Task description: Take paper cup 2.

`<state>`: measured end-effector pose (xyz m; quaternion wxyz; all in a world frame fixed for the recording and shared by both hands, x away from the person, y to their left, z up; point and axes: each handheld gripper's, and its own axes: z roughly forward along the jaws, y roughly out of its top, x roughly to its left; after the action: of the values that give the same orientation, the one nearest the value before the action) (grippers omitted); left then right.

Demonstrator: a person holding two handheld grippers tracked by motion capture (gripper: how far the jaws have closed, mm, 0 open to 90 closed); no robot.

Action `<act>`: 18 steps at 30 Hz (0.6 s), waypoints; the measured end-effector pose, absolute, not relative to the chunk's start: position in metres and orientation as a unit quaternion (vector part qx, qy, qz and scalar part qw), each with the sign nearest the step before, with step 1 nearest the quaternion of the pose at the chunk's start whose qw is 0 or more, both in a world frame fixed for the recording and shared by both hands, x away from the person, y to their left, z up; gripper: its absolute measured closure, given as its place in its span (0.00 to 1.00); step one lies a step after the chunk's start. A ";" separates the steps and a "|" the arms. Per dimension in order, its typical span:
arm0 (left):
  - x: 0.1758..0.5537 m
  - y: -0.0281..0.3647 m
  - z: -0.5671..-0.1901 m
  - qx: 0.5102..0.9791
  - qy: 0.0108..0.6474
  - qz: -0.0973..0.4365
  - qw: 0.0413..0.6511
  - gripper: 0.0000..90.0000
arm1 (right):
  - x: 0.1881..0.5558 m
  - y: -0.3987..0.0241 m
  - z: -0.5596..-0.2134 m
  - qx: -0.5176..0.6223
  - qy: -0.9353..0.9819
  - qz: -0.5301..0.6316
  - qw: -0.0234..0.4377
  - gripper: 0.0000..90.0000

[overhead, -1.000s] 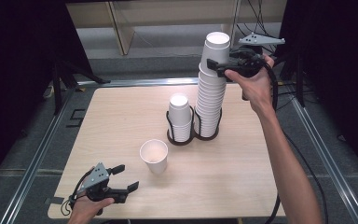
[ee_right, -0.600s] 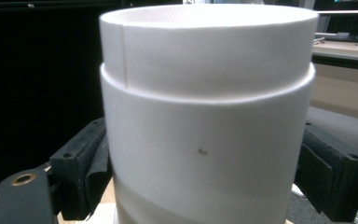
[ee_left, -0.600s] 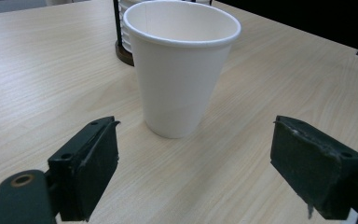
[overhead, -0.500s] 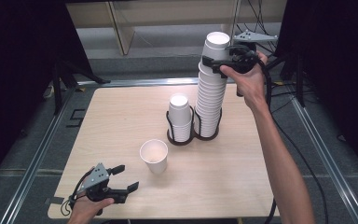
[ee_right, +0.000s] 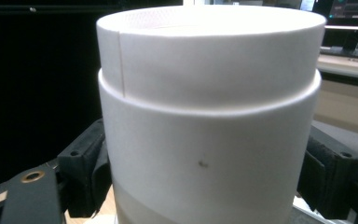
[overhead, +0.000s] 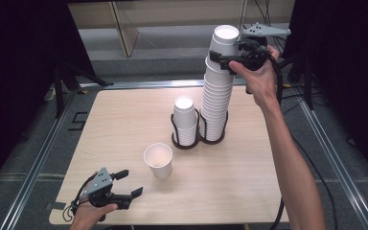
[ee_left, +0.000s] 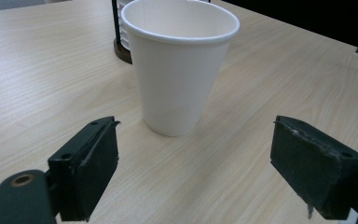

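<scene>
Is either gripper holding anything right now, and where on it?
Right gripper clamps the tall cup stack near its top. Left gripper holds nothing, jaws open.

We count two stacks of inverted paper cups, one tall point(overhead: 218, 91) and one short point(overhead: 185, 122), in one black twin-ring holder point(overhead: 191, 143); one single upright cup point(overhead: 158, 160) on one counter point(overhead: 124, 120); two tools, left point(overhead: 124, 184) and right point(overhead: 220, 56).
</scene>
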<state>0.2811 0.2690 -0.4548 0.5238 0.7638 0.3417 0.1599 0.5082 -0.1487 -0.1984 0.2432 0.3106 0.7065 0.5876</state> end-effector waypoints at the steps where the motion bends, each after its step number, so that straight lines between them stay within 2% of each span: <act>1: 0.281 0.269 -0.455 0.764 0.341 0.160 0.524 0.17 | 0.507 -0.149 -0.196 0.311 0.706 0.588 0.245 0.20; 18: 0.281 0.269 -0.455 0.765 0.341 0.159 0.523 0.17 | 0.491 -0.158 -0.148 0.296 0.688 0.606 0.269 0.20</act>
<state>0.2808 0.2694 -0.4551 0.5225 0.7649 0.3414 0.1592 0.4914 -0.1581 -0.1481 0.2688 0.2957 0.6877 0.6061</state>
